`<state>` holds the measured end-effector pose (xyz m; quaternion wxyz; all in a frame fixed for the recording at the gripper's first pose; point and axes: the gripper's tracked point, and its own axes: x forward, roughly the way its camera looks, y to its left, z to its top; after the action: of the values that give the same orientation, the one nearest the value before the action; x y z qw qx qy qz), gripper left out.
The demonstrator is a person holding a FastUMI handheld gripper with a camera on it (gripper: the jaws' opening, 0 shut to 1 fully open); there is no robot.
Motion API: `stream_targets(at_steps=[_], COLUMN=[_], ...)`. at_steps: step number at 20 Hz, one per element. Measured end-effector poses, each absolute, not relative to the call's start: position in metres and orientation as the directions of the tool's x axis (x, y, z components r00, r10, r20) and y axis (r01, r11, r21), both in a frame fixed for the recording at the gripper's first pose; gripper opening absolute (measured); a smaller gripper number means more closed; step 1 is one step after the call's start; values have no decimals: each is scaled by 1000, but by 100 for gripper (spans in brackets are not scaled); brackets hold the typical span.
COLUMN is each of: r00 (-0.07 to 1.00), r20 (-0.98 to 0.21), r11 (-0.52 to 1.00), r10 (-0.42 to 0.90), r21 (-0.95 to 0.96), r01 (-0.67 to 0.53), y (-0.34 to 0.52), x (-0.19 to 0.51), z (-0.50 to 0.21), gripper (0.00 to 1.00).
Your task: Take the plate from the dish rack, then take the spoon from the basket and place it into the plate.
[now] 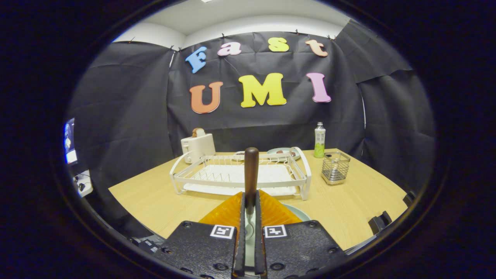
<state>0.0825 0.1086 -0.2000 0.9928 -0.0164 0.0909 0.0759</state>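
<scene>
The hand-held gripper [250, 211] is closed on the spoon [251, 170], both fingers pinching its lower part while the dark handle stands upright. The plate [301, 212] lies directly beneath the fingers, on the worktop [348, 205] in front of the dish rack [240, 174], so lowering looks next.

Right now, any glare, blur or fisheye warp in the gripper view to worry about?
Gripper view: fisheye bows the table edges and wall; lighting is even, shadows soft, no strong glare. The dish rack and basket are sharp; the spoon clamped in the gripper is slightly soft up close.
</scene>
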Motion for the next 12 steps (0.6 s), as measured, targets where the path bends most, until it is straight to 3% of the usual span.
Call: stream_targets(at_steps=[5,8,12], r00=[966,974,985], r20=[-214,-171,-128], r11=[989,989,993], r10=[146,147,115], r21=[24,47,50], r01=[-144,-141,-110], y=[97,83,59], x=[85,80,73], z=[-205,-187,-166], gripper=[16,18,49])
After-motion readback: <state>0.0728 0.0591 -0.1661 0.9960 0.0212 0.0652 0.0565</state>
